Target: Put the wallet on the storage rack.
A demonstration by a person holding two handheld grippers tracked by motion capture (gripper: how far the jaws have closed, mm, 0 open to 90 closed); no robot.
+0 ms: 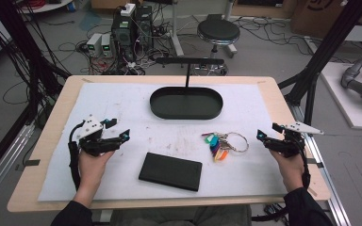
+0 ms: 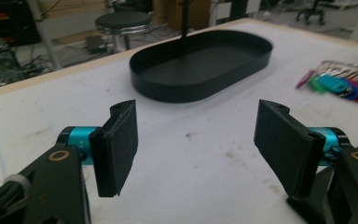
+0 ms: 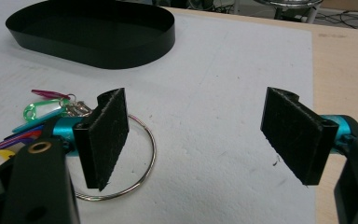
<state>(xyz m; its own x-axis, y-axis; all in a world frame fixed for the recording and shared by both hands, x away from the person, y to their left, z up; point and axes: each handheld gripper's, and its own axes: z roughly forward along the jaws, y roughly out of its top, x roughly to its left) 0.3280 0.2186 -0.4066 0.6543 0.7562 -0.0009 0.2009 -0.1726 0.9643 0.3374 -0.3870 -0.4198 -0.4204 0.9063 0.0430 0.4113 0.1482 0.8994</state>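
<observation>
Keys on a big ring lie on the white surface, in front of the black oval tray, just beside the right hand-held gripper, jaws apart and empty; left hand-held gripper, also apart, sits well away

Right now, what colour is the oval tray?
Black, the oval tray shows best in the left gripper view.

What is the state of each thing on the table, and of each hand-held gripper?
Tray: empty, upright on the mat.
Keys: flat on the mat, fanned out from the ring, untouched.
Black case: closed, flat on the mat, untouched.
Left hand-held gripper: open, nothing between its jaws.
Right hand-held gripper: open, nothing between its jaws, close to the keys.
</observation>
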